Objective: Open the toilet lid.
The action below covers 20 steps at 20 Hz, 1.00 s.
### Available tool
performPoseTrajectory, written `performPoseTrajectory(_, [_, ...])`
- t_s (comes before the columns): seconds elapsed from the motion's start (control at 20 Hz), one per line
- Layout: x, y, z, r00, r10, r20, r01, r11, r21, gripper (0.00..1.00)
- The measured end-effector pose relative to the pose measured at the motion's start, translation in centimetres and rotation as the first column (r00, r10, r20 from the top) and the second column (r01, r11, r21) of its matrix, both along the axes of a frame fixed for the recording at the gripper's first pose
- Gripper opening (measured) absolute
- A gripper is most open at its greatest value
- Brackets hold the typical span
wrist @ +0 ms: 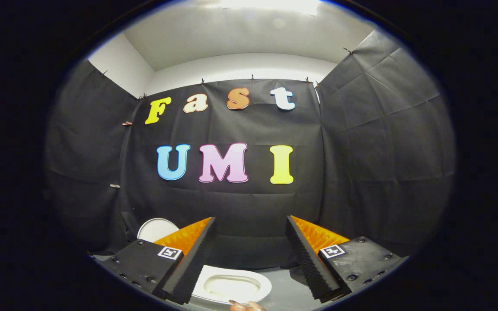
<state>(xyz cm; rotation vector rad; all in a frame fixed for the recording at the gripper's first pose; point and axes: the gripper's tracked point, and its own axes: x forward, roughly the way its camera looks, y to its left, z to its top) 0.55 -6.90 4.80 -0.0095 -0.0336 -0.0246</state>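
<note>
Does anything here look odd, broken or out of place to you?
Nothing looks damaged or spilled. The toilet sits low between the open fingers of the hand-held gripper, its bowl showing. A white round thing, maybe the lid, stands against the black cloth off to one side. Fingertips of a person poke in just below the toilet.

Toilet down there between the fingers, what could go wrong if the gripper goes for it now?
1. The gripper is open and holds nothing, aimed at the black wall above the toilet; closing now would likely grab air.
2. A person's fingertips sit at the toilet's near rim and could get pinched.
3. A white round piece is half hidden behind the left finger and might get bumped.
</note>
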Motion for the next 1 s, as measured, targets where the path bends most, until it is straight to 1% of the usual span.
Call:
performPoseTrajectory(0.15, [0.0,-0.4,-0.7,1.000,0.019,-0.014,-0.019,1.000,0.016,1.00])
performPoseTrajectory(0.25, [-0.4,-0.4,-0.7,0.999,0.047,-0.015,-0.046,0.998,0.031,1.00])
performPoseTrajectory(0.4, [-0.4,-1.6,-0.4,0.999,0.033,-0.004,-0.033,0.998,0.050,1.00])
performPoseTrajectory(0.5, [-0.7,-1.3,0.3,0.999,0.045,0.018,-0.046,0.997,0.063,1.00])
performPoseTrajectory(0.85, [-0.8,-1.1,0.6,0.998,0.052,0.039,-0.052,0.999,0.005,0.99])
performPoseTrajectory(1.0, [-0.9,-1.1,0.6,0.998,0.053,0.040,-0.054,0.999,0.004,0.98])
